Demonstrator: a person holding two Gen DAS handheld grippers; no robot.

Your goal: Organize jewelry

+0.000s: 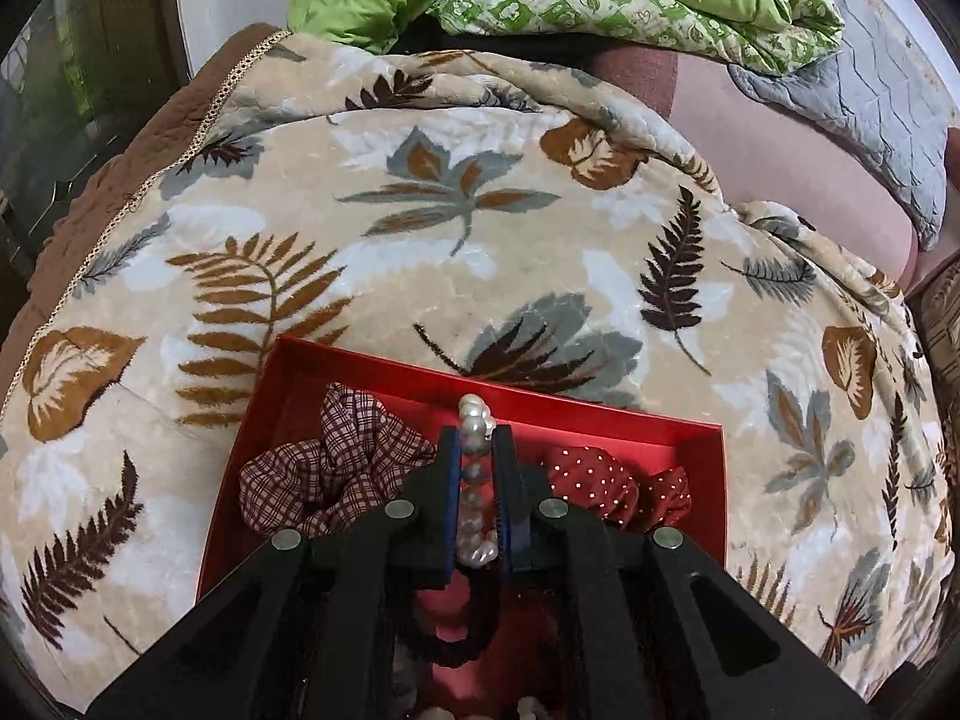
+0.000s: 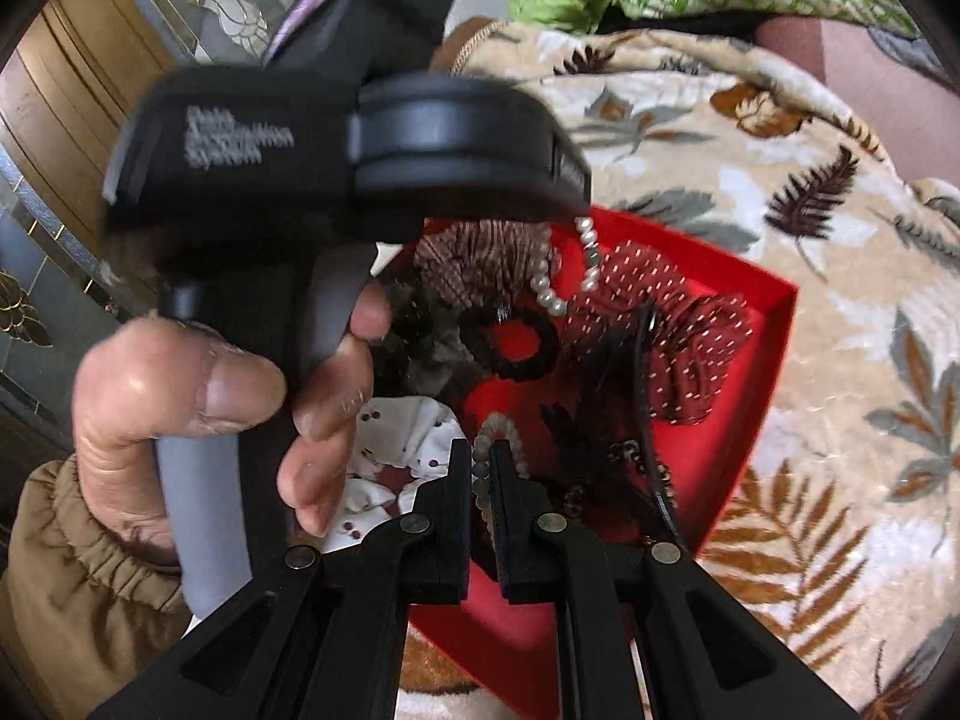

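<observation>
We start with the leaf-print blanket [image 1: 420,228], which covers the bed and carries the red box [image 1: 708,480]. Inside the box we see 2 scrunchies, a plaid scrunchie [image 1: 336,468] and a dotted red scrunchie [image 1: 606,480], plus a black hair tie [image 2: 504,342].

Over the box, the left gripper [image 1: 477,450] is pinched tight on a white pearl strand [image 1: 477,420], and the right gripper [image 2: 480,468] is clamped on a grey bead strand [image 2: 501,429]. The person's left hand [image 2: 198,408] wraps its gripper's handle.

We judge both strands light, limp and slippery, with thread that could snap. They are best gripped across the beads, mid-strand, with slack hanging free so it doesn't snag the scrunchies.
</observation>
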